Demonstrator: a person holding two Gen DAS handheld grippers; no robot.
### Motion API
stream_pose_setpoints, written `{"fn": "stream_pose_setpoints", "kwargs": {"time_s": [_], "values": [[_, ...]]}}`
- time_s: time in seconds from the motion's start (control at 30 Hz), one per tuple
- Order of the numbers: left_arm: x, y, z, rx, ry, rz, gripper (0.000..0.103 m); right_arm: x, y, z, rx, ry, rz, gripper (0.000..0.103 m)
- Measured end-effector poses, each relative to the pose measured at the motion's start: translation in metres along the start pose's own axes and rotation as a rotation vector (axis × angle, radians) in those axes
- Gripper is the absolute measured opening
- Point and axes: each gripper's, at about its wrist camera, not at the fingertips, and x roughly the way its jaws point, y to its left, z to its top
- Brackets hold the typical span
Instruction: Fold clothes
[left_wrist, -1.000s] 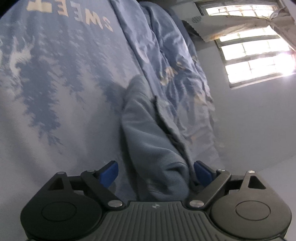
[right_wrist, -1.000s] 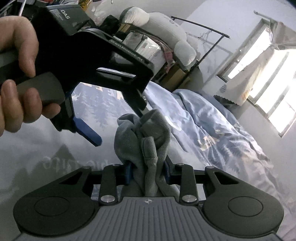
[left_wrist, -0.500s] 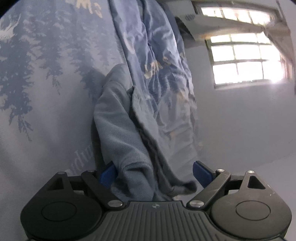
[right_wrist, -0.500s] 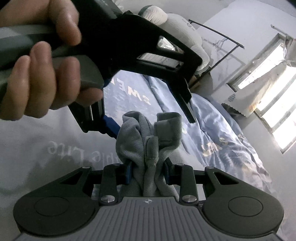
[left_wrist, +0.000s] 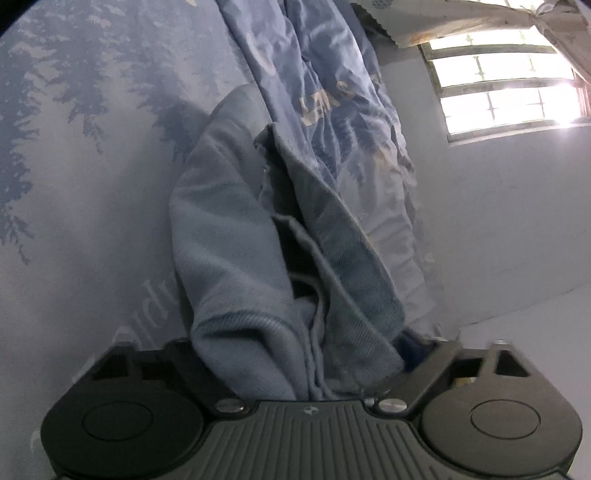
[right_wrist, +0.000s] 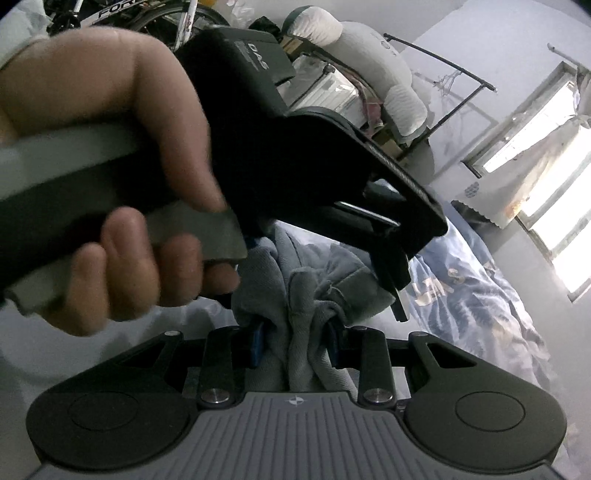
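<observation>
The garment (left_wrist: 236, 258) is gripped by the right gripper (right_wrist: 295, 343); the left gripper (left_wrist: 306, 365) looks half closed around it. A bunched fold could slip.

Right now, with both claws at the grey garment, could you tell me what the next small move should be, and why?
Probably close the left claw on the garment. The fabric fills its gap, but its fingers are set wide and do not appear to pinch. The right claw is already shut on the bunched cloth, so a second grip would let the two spread it over the bed.
</observation>
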Motion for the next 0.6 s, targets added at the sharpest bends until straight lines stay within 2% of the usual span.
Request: {"fn": "stream_pose_setpoints", "kwargs": {"time_s": [0.03,0.13,0.2,0.33,0.47,0.6], "values": [[-0.0006,0.0001,0.0009,-0.008,0.000,0.008,0.069,-0.0014,0.0012,-0.0012,0.000,-0.003,-0.005,0.031],[-0.0031,-0.0011,0.0027,-0.024,0.006,0.026,0.066,-0.0069,0.0041,-0.0047,0.000,-0.017,-0.020,0.033],[-0.0057,-0.0041,0.0035,-0.017,0.014,0.024,0.066,-0.0092,0.0031,-0.0053,0.011,-0.021,-0.022,0.033],[-0.0105,0.0018,0.0075,-0.071,0.032,0.004,0.068,-0.0081,0.0025,-0.0023,0.023,-0.022,-0.021,0.034],[-0.0083,0.0008,0.0055,-0.045,0.038,0.020,0.073,-0.0052,0.0099,-0.0002,-0.019,-0.023,-0.033,0.036],[-0.0061,-0.0003,0.0036,-0.018,0.044,0.036,0.077,-0.0031,0.0101,0.0020,-0.005,-0.010,-0.016,0.035]]}}
